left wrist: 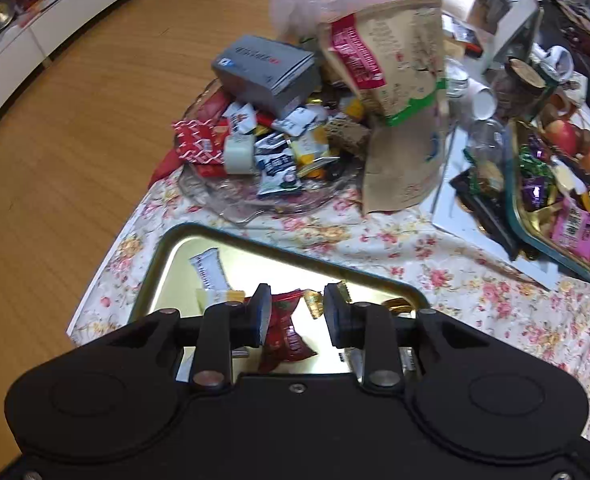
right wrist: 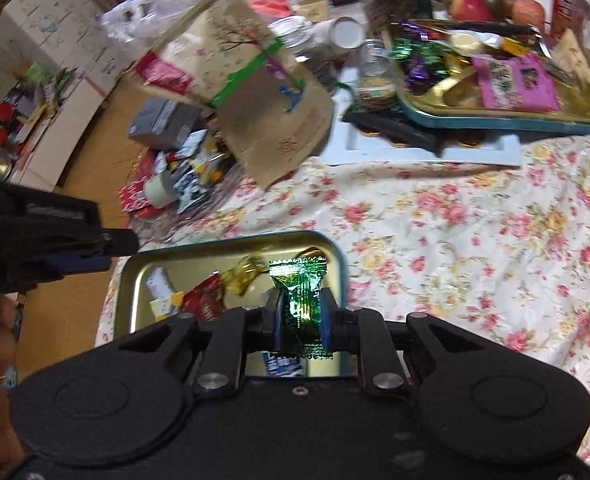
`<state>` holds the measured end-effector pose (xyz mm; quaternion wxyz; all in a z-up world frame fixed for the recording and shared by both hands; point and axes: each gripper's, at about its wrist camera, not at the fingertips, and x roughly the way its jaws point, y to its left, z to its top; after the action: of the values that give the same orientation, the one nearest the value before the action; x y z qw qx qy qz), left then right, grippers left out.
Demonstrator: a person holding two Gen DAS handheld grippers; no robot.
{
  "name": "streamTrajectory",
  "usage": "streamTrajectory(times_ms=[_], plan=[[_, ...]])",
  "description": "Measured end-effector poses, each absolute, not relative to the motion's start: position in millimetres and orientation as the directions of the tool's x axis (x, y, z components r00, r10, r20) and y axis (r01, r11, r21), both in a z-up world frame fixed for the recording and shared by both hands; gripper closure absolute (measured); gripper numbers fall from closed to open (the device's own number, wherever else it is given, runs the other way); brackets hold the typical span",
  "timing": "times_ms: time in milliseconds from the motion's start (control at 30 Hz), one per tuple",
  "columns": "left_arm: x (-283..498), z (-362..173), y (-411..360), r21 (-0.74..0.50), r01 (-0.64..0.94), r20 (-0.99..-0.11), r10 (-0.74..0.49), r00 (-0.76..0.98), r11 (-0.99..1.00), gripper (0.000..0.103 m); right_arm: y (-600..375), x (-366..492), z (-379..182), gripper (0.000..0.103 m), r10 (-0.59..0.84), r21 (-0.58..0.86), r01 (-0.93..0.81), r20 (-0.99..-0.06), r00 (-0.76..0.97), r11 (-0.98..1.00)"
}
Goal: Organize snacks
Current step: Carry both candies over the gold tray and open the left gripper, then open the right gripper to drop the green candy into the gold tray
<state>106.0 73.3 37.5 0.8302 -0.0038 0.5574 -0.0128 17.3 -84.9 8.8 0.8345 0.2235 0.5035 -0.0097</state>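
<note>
Right gripper (right wrist: 300, 312): clenched on 1 green-wrapped candy (right wrist: 300, 292), held above the gold tin tray (right wrist: 129, 280) at the near table edge. Left gripper (left wrist: 297, 312): jaws parted, pads pressing nothing; a red snack packet (left wrist: 285, 332) lies in the tray below them, apparently released. Tray contents so far: roughly 5 small items, including a white bar (left wrist: 211, 272) and a gold-wrapped sweet (right wrist: 245, 272). Outstanding: the glass dish (left wrist: 231, 204) beyond remains heaped with sachets, a grey box (left wrist: 263, 68) and a brown paper bag (left wrist: 399, 92). A second tray (right wrist: 495, 120) of sweets sits further right. Judgement: sorting is at an early stage.
</note>
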Motion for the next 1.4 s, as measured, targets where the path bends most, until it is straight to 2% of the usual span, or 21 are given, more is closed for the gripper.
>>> streamTrajectory(times_ms=[233, 533, 600, 667, 733, 833, 1100, 1400], plan=[[102.4, 44.1, 87.2, 0.023, -0.034, -0.907, 0.035, 0.419, 0.999, 0.064, -40.3, 23.0, 17.9, 0.083, 0.262, 0.347, 0.066, -0.807, 0.529, 0.936], [89.6, 38.5, 110.0, 0.091, -0.008, -0.889, 0.085, 0.451, 0.996, 0.063, -16.8, 25.7, 18.5, 0.083, 0.280, 0.324, -0.013, -0.795, 0.538, 0.946], [87.3, 35.2, 119.6, 0.086, -0.019, -0.894, 0.085, 0.440, 0.996, 0.063, -13.7, 27.7, 17.1, 0.080, 0.291, 0.328, -0.030, -0.788, 0.542, 0.944], [86.8, 33.8, 128.2, 0.079, -0.033, -0.898, 0.085, 0.431, 0.996, 0.063, -8.2, 27.4, 17.6, 0.071, 0.287, 0.315, -0.045, -0.783, 0.551, 0.948], [84.8, 32.5, 136.4, 0.076, -0.047, -0.900, 0.089, 0.428, 0.996, 0.063, -2.6, 26.3, 17.2, 0.068, 0.277, 0.293, -0.062, -0.786, 0.553, 0.954], [81.1, 31.3, 142.5, 0.079, -0.053, -0.898, 0.094, 0.429, 0.995, 0.063, 3.0, 23.1, 14.4, 0.062, 0.252, 0.258, -0.065, -0.802, 0.542, 0.964], [68.3, 21.0, 136.7, 0.103, -0.025, -0.895, 0.103, 0.433, 0.994, 0.063, -7.4, 11.2, -1.0, 0.061, 0.165, 0.182, -0.014, -0.853, 0.495, 0.983], [46.5, -2.8, 107.7, 0.141, 0.037, -0.900, 0.113, 0.420, 0.989, 0.063, -33.0, -8.6, 0.7, 0.061, 0.124, 0.168, 0.047, -0.864, 0.489, 0.985]])
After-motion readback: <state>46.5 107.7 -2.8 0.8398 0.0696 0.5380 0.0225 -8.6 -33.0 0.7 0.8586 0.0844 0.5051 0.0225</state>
